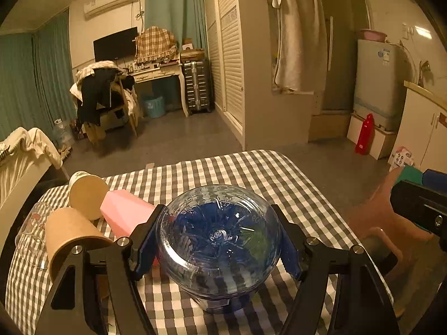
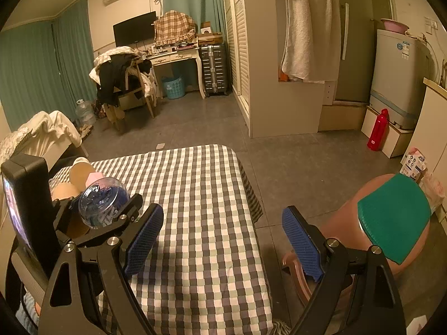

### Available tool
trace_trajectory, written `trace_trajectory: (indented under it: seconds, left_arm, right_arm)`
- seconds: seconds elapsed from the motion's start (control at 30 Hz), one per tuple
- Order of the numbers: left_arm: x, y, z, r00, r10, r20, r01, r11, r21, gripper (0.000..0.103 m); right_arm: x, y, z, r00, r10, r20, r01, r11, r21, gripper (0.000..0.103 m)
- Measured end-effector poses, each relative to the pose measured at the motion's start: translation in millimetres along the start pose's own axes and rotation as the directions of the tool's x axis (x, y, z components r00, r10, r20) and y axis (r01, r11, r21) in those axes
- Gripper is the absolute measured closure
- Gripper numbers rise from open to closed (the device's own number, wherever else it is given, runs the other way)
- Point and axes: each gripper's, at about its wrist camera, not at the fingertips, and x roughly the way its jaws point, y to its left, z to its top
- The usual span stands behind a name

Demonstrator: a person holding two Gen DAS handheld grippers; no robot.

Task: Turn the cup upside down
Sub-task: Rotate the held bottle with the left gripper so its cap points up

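My left gripper (image 1: 219,241) is shut on a clear plastic cup (image 1: 219,240) with blue print, bottom side facing the camera, rim down toward the checked tablecloth (image 1: 223,167). The cup also shows in the right wrist view (image 2: 102,202), held in the left gripper (image 2: 111,209) at the table's left side. My right gripper (image 2: 222,240) is open and empty over the table's right front edge.
Left of the held cup lie two brown paper cups (image 1: 86,195) (image 1: 72,234), a pink faceted cup (image 1: 125,215) and a clear glass (image 1: 30,234). A brown plastic stool with a green pad (image 2: 391,217) stands right of the table.
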Motion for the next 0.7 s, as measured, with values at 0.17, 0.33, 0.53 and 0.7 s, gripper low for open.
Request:
trace_trajectory:
  seconds: [0.17,0.33,0.53,0.7]
  left_arm:
    - [-3,1,1,1.000,0.024,-0.002,-0.024,1.000,-0.002,0.011]
    - [-20,11,11,0.999,0.023,0.027,-0.022,0.999,-0.036,0.010]
    - [-63,30,23,0.995,0.006,0.103,0.005,0.995,-0.104,0.010]
    - [-108,39,22,0.987,0.020,0.161,-0.002,0.994,-0.113,0.010]
  right_arm:
    - [-3,-3,1,1.000,0.007,0.018,-0.007,1.000,0.005,0.016]
    - [-10,-7,1,0.998,0.021,0.052,-0.021,1.000,0.004,0.016]
    - [-30,-15,0,0.993,0.058,0.101,-0.059,0.998,0.006,0.016]
    - [-52,-22,-2,0.982,0.115,0.148,-0.116,0.993,-0.005,0.016]
